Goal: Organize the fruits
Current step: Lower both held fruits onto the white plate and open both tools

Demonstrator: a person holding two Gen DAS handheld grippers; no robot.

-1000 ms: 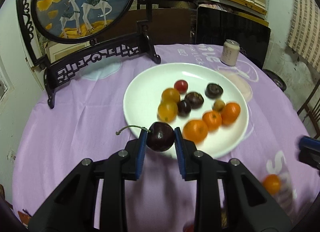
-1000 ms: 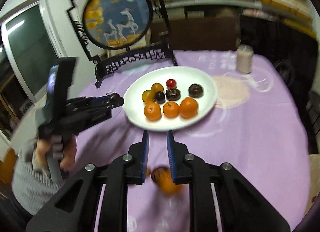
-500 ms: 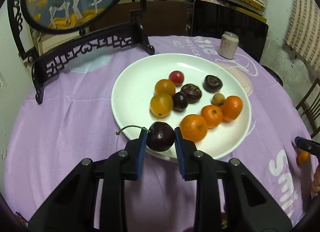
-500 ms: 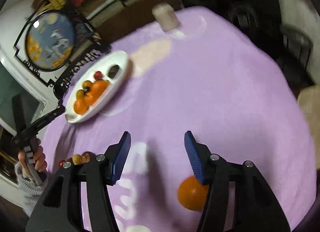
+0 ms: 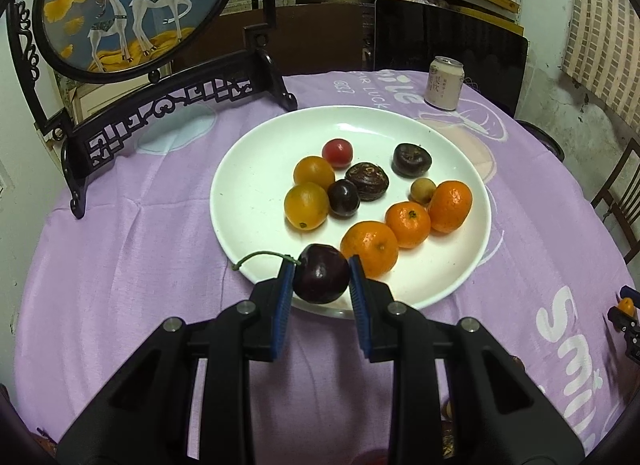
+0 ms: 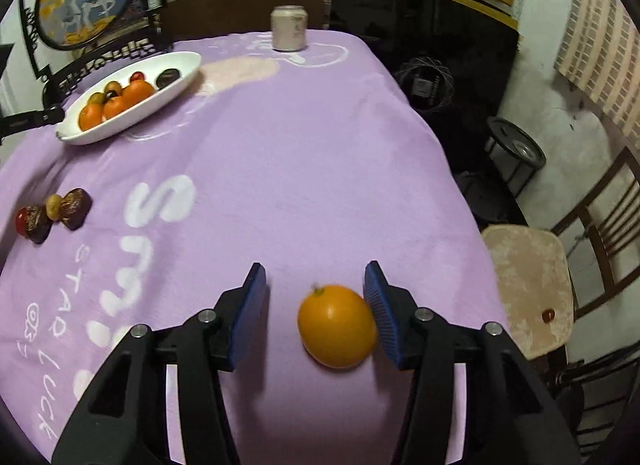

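Plate (image 5: pixel 240 201) was mostly filled; left hand-held gripper (image 5: pixel 322 279) clamped a cherry (image 5: pixel 322 279) over its rim, while right hand-held gripper (image 6: pixel 316 297), jaws apart and closing, straddled a loose orange (image 6: pixel 336 325); a few fruits (image 6: pixel 52 213) remained on the bench (image 6: pixel 300 145).

Both cams sit on the grippers, looking forward and steeply down along the 2 fingers at a purple tablecloth (image 6: pixel 280 137). Left wrist view is close over the white plate (image 5: pixel 256 169), facing the deer screen (image 5: pixel 132 5) behind it. Right wrist view is off near the table's edge, so the plate (image 6: pixel 176 77) looks small at upper left. Both catch the can (image 5: pixel 445 83) (image 6: pixel 289 28).
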